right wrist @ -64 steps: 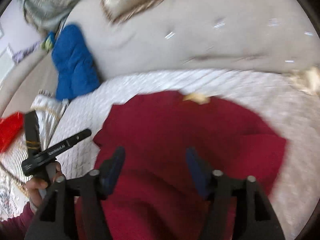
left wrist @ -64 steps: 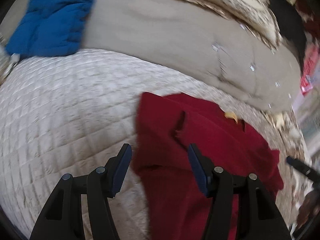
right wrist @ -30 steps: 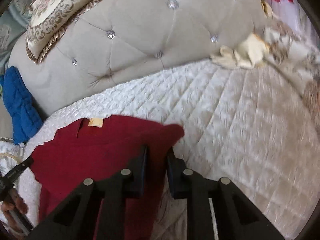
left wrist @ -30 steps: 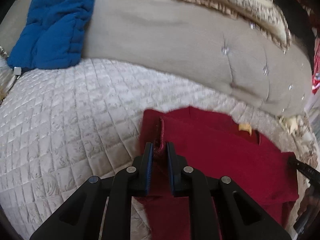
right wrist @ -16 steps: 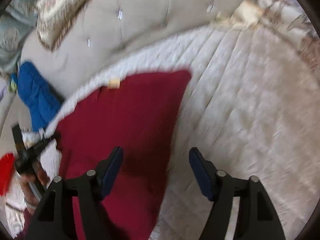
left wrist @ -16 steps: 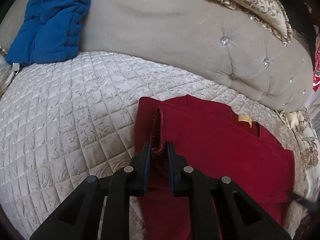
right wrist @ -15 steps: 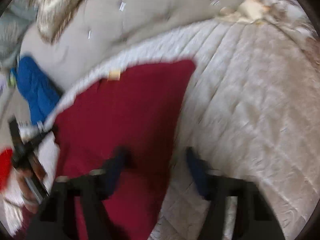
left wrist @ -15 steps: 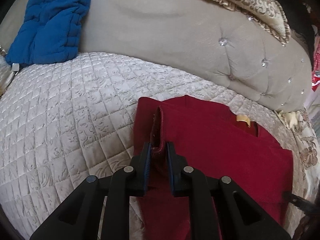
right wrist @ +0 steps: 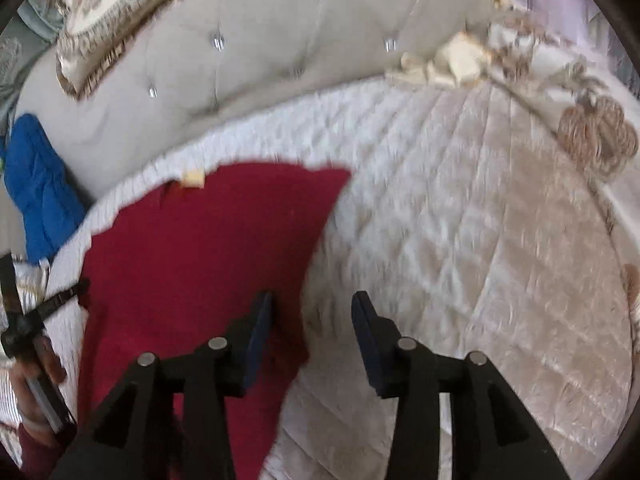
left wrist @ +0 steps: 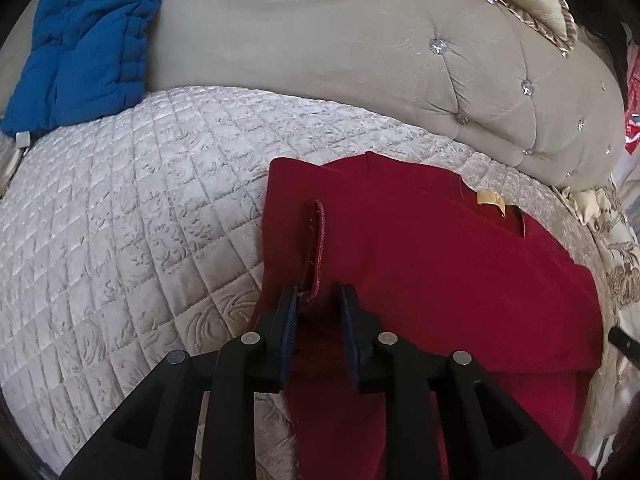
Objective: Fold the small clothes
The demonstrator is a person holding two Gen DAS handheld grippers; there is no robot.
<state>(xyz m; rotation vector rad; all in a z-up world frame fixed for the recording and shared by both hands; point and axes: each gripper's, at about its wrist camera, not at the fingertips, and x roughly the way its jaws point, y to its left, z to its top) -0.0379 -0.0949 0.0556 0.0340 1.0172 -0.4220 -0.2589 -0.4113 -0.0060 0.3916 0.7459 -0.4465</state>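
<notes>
A dark red garment (left wrist: pixel 440 264) with a yellow neck tag lies flat on a quilted cream bed (left wrist: pixel 120 220). The left gripper (left wrist: pixel 318 312) has just parted slightly, a raised hem fold between its pads. The right gripper (right wrist: pixel 312 320) has just opened, empty, over the garment's right edge.

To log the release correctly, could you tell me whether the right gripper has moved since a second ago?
Yes: the right gripper has drawn back from the headboard, its fingers just opened astride the edge of the red garment.
</notes>
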